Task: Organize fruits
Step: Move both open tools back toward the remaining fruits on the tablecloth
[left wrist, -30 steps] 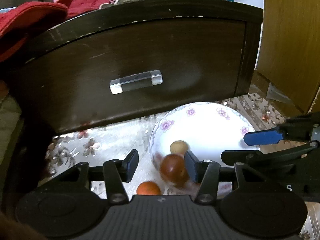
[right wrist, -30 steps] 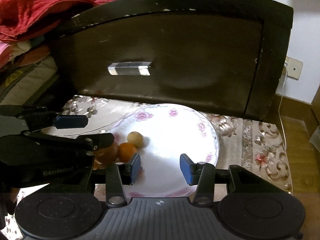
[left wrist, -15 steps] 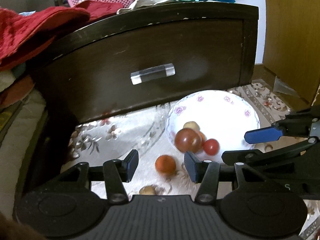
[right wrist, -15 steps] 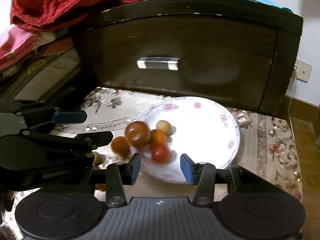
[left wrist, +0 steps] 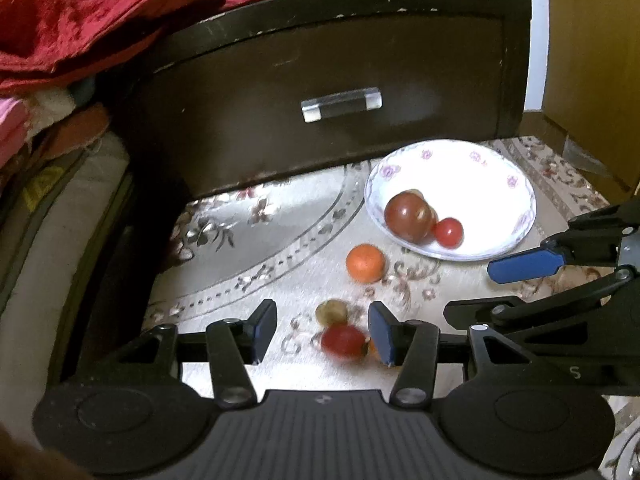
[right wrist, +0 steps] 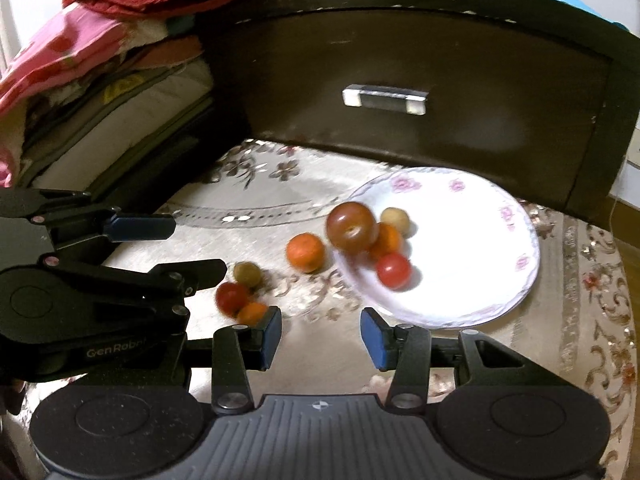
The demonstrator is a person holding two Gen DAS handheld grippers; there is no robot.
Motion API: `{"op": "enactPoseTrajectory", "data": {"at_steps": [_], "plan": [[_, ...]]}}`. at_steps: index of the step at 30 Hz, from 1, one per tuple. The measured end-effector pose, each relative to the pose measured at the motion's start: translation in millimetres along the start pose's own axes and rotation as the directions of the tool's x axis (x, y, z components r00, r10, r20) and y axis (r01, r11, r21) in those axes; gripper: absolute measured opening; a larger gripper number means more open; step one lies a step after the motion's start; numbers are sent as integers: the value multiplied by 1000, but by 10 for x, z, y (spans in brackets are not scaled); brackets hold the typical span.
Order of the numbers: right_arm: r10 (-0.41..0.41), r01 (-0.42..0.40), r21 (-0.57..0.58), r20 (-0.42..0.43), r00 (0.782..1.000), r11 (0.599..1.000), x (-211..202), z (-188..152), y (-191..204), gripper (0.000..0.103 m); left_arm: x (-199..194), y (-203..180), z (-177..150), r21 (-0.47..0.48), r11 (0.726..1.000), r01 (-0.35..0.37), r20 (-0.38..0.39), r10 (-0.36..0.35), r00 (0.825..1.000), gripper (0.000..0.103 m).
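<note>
Both tongs, the left tongs (left wrist: pixel 322 330) and the right tongs (right wrist: pixel 320 334), are held released and empty above the table (right wrist: pixel 320 196). Four fruits are gathered on the plate (right wrist: pixel 480 300); an orange (right wrist: pixel 305 252) and three small fruits (right wrist: pixel 240 292) are left outside, presumably awaiting collection.

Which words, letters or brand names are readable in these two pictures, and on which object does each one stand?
"GenRobot": on the side of the left gripper, seen from the right wrist; the last letter is partly cut off.
"S": on the body of the right gripper, seen from the left wrist.
Yellow marks on the folded bedding: too blurred to read.
The plate carries only flowers, no text.
</note>
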State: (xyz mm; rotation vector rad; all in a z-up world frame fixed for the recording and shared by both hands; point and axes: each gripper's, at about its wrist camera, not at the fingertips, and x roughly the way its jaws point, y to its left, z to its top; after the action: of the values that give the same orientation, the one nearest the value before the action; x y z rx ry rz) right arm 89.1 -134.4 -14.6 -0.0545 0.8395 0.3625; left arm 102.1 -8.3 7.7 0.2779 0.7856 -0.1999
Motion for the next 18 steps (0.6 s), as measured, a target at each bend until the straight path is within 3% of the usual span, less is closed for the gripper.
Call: {"op": "enactPoseTrajectory", "data": {"at_steps": [18], "plan": [[33,-37,-49,-77,996,998,223,-82,253,42,82,176,-268,-20,1000,4,-68,-6,998,55]]}}
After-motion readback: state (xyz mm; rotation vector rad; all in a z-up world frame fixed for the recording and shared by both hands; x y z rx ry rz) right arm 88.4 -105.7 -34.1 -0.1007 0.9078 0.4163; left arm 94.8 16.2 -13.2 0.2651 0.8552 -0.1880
